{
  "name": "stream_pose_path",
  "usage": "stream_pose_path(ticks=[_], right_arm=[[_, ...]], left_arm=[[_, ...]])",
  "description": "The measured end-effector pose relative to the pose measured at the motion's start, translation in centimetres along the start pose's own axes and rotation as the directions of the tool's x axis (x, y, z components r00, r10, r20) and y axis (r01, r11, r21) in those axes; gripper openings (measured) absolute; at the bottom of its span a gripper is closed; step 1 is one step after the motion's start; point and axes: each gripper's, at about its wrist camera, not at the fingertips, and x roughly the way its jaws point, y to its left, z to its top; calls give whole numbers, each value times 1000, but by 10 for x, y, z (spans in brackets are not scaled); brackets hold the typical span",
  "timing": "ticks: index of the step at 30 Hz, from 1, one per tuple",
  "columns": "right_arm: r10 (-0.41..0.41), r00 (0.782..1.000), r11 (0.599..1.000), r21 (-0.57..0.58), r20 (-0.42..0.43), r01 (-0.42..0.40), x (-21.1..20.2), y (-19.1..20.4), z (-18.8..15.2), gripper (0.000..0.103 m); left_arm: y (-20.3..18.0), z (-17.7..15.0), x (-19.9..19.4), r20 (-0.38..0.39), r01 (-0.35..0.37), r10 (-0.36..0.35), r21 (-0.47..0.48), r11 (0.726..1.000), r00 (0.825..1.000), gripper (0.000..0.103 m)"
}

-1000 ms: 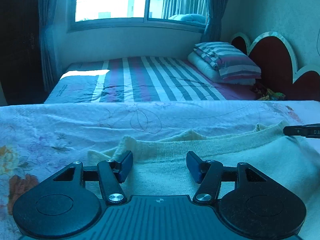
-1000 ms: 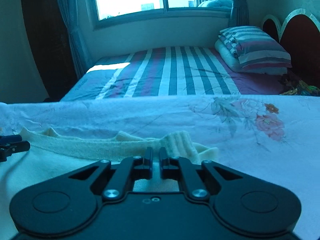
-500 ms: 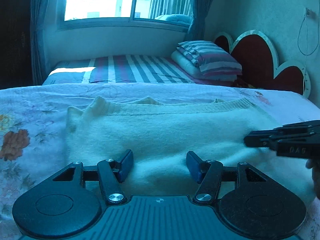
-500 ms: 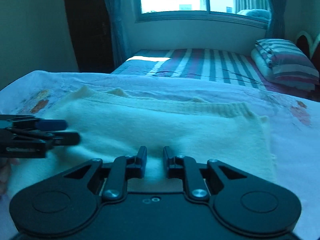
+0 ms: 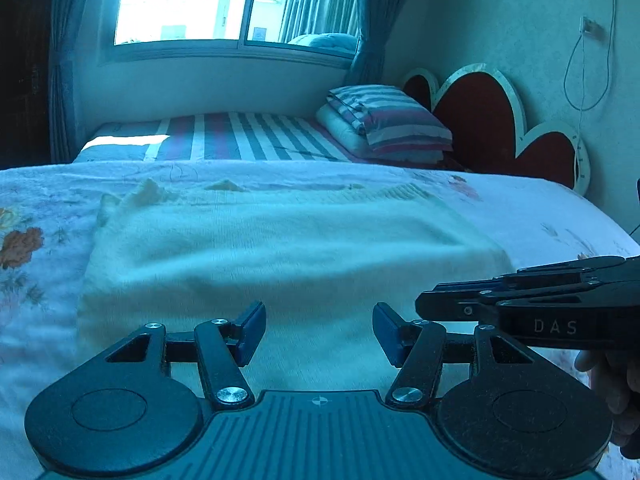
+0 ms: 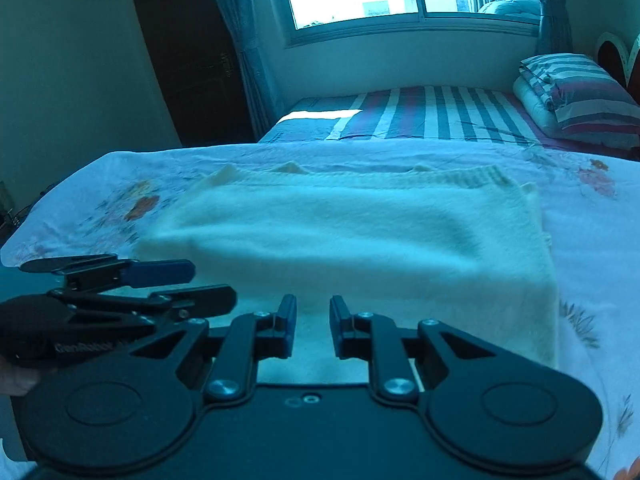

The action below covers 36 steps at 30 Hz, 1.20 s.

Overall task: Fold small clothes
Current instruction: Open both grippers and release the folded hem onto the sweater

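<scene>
Two empty grippers over cream sweater (image 5: 288,248): left (image 5: 319,332) wide, "DAS"-marked right (image 6: 313,326) narrowly parted.

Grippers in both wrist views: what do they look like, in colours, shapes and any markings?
Both are matte black linkage frames with round discs, silver pivot screws and blue pads. The left gripper has a ribbed base; its side bears faint, unreadable lettering. The right gripper shows "DAS" on its side.

Strong blue cast, dim room — daylight enters only through the window (image 5: 224,4) at 12 o'clock, blown out white. The folded sweater (image 6: 360,240) looks soft with motion blur; fisheye bending darkens the corners.
</scene>
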Motion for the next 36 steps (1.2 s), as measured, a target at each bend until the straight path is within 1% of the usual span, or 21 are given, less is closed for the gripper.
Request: stream_pose_path(ticks=[2, 3, 4, 6, 7, 9, 11, 12, 14, 15, 16, 17, 20, 22, 24, 29, 31, 33, 34, 35, 36], right_arm=[[-24, 999, 999, -33, -39, 23, -1, 9, -18, 20], [-41, 998, 998, -47, -54, 38, -3, 10, -27, 19], [-52, 998, 997, -55, -45, 49, -8, 10, -35, 18], [-61, 998, 996, -73, -29, 58, -21, 12, -46, 18], [-65, 997, 995, -80, -28, 63, -25, 14, -46, 18], [-53, 999, 996, -68, -4, 53, -32, 17, -40, 21], [-39, 999, 996, -73, 26, 41, -34, 23, -34, 21], [-36, 999, 996, -85, 29, 38, -32, 27, -32, 21], [-27, 1000, 995, -99, 7, 27, -25, 33, -32, 21], [-29, 1000, 994, -103, -2, 29, -21, 34, -34, 19], [-39, 999, 994, -107, -12, 38, -18, 34, -35, 20], [-58, 998, 993, -107, -29, 54, -15, 33, -39, 20], [-93, 995, 991, -98, -23, 90, -20, 22, -47, 20], [-116, 993, 991, -75, -18, 114, -28, 9, -49, 20], [-160, 987, 986, -56, -17, 159, -37, -6, -51, 20], [-221, 975, 975, 20, -16, 222, -61, -45, -60, 18], [-219, 976, 974, 50, -18, 220, -67, -57, -63, 16], [-215, 976, 975, 55, -24, 216, -70, -59, -62, 16], [-225, 974, 973, 50, -14, 225, -71, -56, -59, 19], [-228, 973, 973, 45, 15, 227, -75, -52, -56, 22], [-222, 974, 975, 43, 43, 220, -78, -48, -53, 21]], left_arm=[[-3, -18, 0, -54, -13, 13, 6, 1000, 998, 59], [-4, -27, -4, -52, -22, 23, 12, 1000, 998, 59], [-6, -35, -14, -35, -26, 26, 17, 1000, 999, 59], [-7, -42, -26, -38, -37, 38, 23, 999, 999, 59], [-9, -41, -30, -35, -51, 51, 28, 998, 998, 59], [-11, -35, -40, -3, -44, 44, 0, 999, 999, 59], [-11, -30, -39, 11, -57, 57, -18, 998, 998, 59], [-11, -29, -37, 10, -59, 59, -30, 998, 998, 59], [-11, -31, -31, 5, -55, 56, -61, 997, 998, 59], [-11, -34, -28, -6, -71, 71, -65, 995, 997, 59], [-11, -37, -24, -20, -83, 82, -59, 995, 996, 59], [-12, -41, -22, -23, -109, 108, -49, 993, 994, 59], [-14, -46, -28, -12, -145, 145, -17, 989, 989, 59], [-9, -49, -34, -12, -166, 166, -28, 986, 986, 59], [0, -52, -41, -10, -190, 190, -35, 981, 982, 59], [21, -59, -58, -12, -222, 222, -55, 973, 975, 59], [26, -60, -61, -16, -230, 230, -58, 971, 973, 59], [28, -58, -65, -18, -245, 244, -64, 967, 970, 59], [27, -56, -68, -15, -282, 281, -68, 957, 959, 59], [28, -54, -71, -3, -288, 289, -69, 955, 957, 59], [31, -53, -71, 4, -289, 290, -78, 954, 957, 59]])
